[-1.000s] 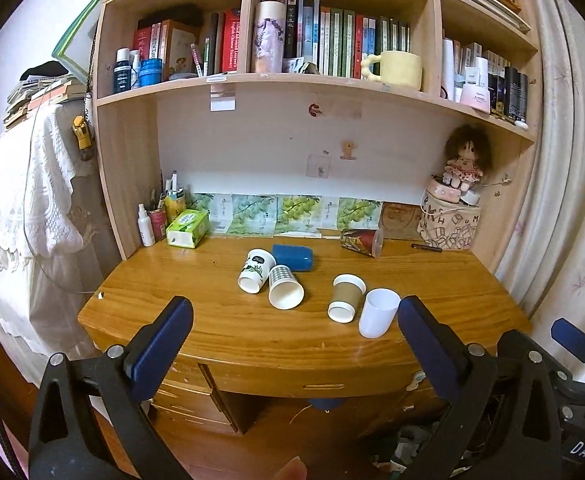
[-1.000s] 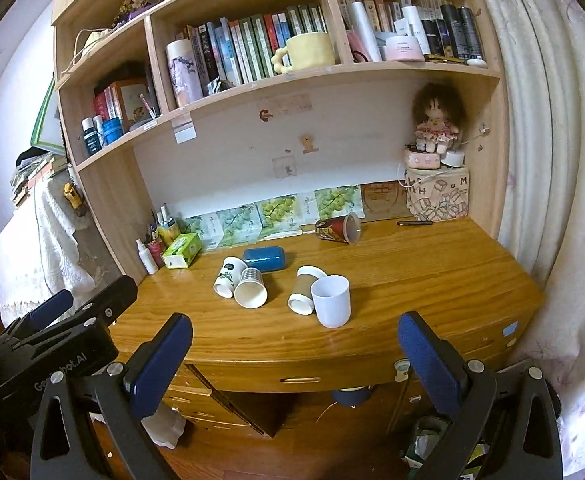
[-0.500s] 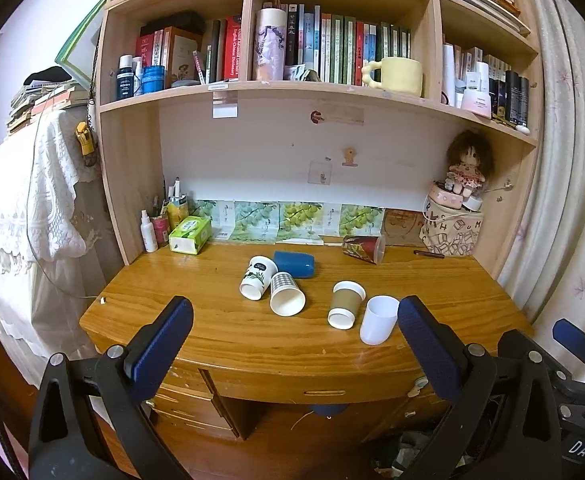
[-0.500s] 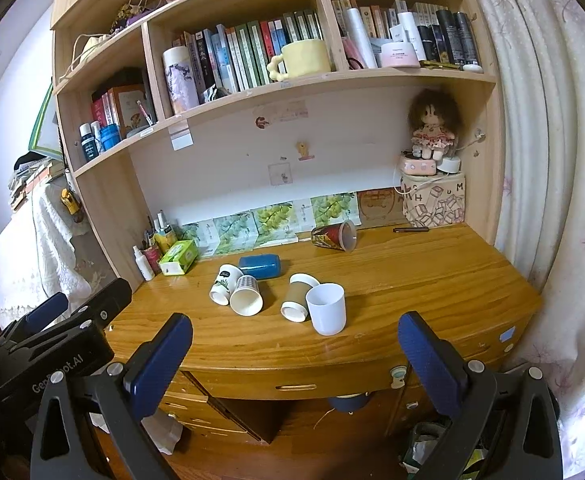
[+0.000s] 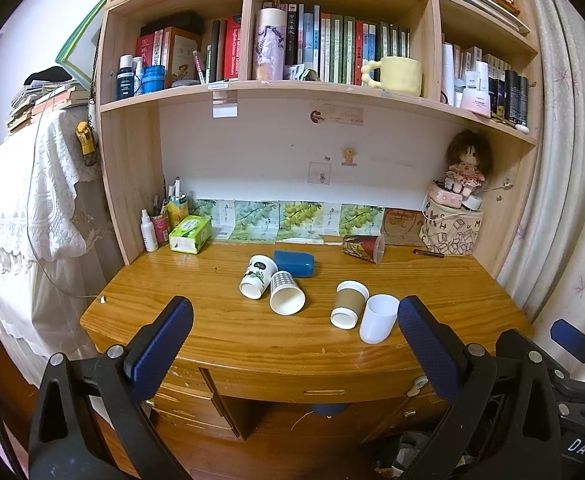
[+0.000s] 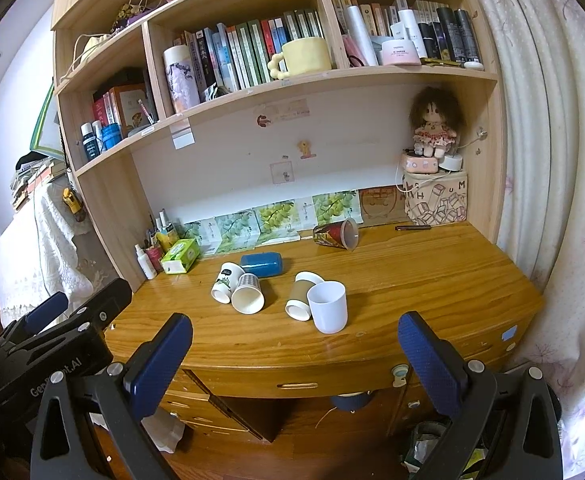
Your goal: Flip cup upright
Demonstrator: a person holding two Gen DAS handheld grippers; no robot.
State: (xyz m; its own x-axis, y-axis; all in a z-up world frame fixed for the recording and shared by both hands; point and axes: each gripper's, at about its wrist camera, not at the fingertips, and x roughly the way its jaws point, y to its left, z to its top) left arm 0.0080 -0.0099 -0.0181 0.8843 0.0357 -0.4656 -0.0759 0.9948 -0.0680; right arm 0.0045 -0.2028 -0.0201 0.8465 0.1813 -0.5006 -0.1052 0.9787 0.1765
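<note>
Several cups are on the wooden desk (image 5: 220, 328). A white cup with a leaf print (image 5: 257, 277), a checked paper cup (image 5: 286, 293), a blue cup (image 5: 294, 263), a brown paper cup (image 5: 348, 305) and a red cup (image 5: 363, 247) lie on their sides. A plain white cup (image 5: 378, 319) stands upright, also in the right wrist view (image 6: 327, 307). My left gripper (image 5: 295, 344) is open and empty, in front of the desk edge. My right gripper (image 6: 294, 360) is open and empty, also short of the desk.
A green tissue box (image 5: 190, 234), a spray bottle (image 5: 148, 232) and a pen pot stand at the back left. A printed box with a doll (image 5: 454, 220) stands at the back right, a pen (image 5: 428, 253) beside it. Bookshelves hang above. A curtain (image 6: 552, 200) is on the right.
Both cameras have risen slightly and drawn back a little from the desk. The cups have not moved. Both grippers stay open.
</note>
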